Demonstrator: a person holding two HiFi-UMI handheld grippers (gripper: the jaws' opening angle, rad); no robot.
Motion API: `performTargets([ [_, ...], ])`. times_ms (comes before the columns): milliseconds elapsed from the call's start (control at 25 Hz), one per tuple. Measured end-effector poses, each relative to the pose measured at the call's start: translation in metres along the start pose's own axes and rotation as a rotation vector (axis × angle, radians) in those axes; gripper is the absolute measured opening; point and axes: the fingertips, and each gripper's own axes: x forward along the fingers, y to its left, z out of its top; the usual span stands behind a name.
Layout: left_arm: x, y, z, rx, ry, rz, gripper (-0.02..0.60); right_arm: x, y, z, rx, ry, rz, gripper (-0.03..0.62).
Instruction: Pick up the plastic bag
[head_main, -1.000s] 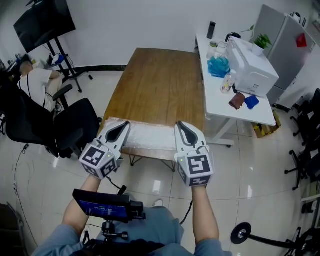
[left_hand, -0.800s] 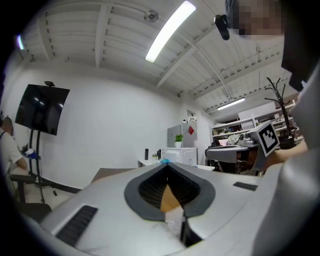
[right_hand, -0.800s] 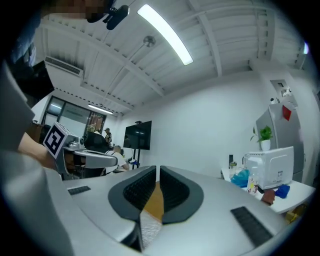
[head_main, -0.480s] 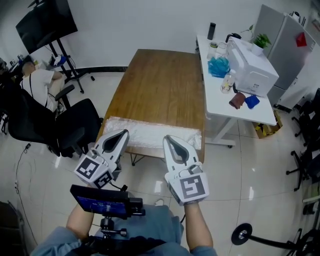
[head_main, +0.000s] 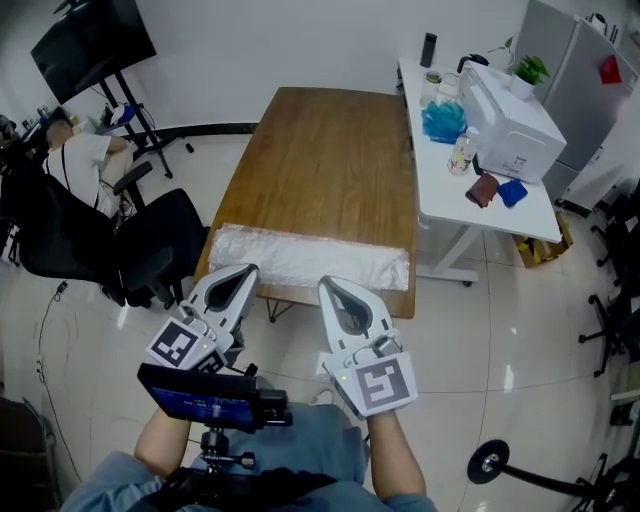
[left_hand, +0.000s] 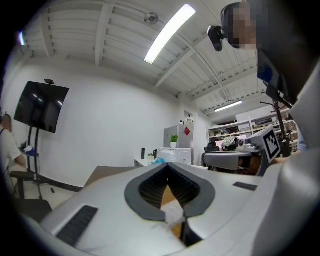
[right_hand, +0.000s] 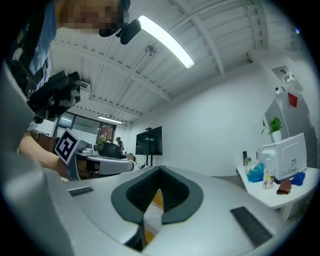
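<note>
The plastic bag lies flat across the near end of the wooden table, just ahead of both my grippers and touched by neither. My left gripper and right gripper hover side by side short of the table edge, jaws closed on nothing. A white side table stands beyond my right gripper, and a black office chair sits left of my left one.
</note>
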Motion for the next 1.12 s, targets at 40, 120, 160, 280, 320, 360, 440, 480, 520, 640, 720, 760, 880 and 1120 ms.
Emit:
performTargets([
  [40, 0.002, -0.001, 0.0, 0.004, 0.002, -0.001, 0.009, 0.0, 0.0, -0.001, -0.002, 0.005, 0.004, 0.0],
  [120, 0.005, -0.002, 0.0, 0.013, 0.005, 0.0, 0.009, 0.001, -0.001, -0.003, -0.004, 0.015, 0.007, 0.0],
  [160, 0.007, -0.002, 0.001, 0.017, 0.006, 0.001, 0.009, 0.001, -0.002, -0.003, -0.004, 0.018, 0.006, 0.0],
  [280, 0.01, -0.002, 0.002, 0.015, 0.003, 0.002, 0.011, 0.0, -0.004, -0.002, -0.005, 0.014, -0.001, 0.0],
  [320, 0.011, -0.002, 0.003, 0.011, 0.002, 0.003, 0.009, 0.001, -0.005, -0.002, -0.006, 0.011, -0.002, 0.0],
  [360, 0.011, -0.001, 0.003, 0.007, 0.002, 0.004, 0.011, 0.001, -0.005, -0.002, -0.007, 0.01, -0.002, 0.0],
  [440, 0.012, 0.001, 0.003, 0.001, 0.002, 0.007, 0.009, 0.002, -0.004, -0.002, -0.014, 0.013, 0.0, 0.0],
  [480, 0.012, 0.002, 0.003, -0.002, 0.001, 0.008, 0.011, 0.003, -0.003, -0.002, -0.017, 0.016, 0.002, 0.0],
  [520, 0.011, 0.004, 0.003, -0.005, 0.001, 0.009, 0.009, 0.004, -0.002, -0.003, -0.019, 0.018, 0.003, 0.0],
  [640, 0.012, 0.007, 0.001, -0.021, 0.009, 0.016, 0.009, 0.005, -0.001, -0.004, -0.025, 0.019, 0.006, 0.0],
  [720, 0.011, 0.008, 0.0, -0.032, 0.014, 0.024, 0.011, 0.004, -0.001, -0.004, -0.026, 0.022, 0.007, 0.0],
  [760, 0.01, 0.008, -0.001, -0.036, 0.016, 0.025, 0.009, 0.004, -0.001, -0.004, -0.025, 0.024, 0.007, 0.0],
  [880, 0.007, 0.01, -0.001, -0.044, 0.019, 0.031, 0.009, 0.004, -0.002, -0.003, -0.029, 0.024, 0.007, 0.0],
  [1120, -0.001, 0.015, -0.006, -0.062, 0.032, 0.045, 0.009, 0.008, 0.006, -0.005, -0.039, 0.026, 0.026, 0.0],
])
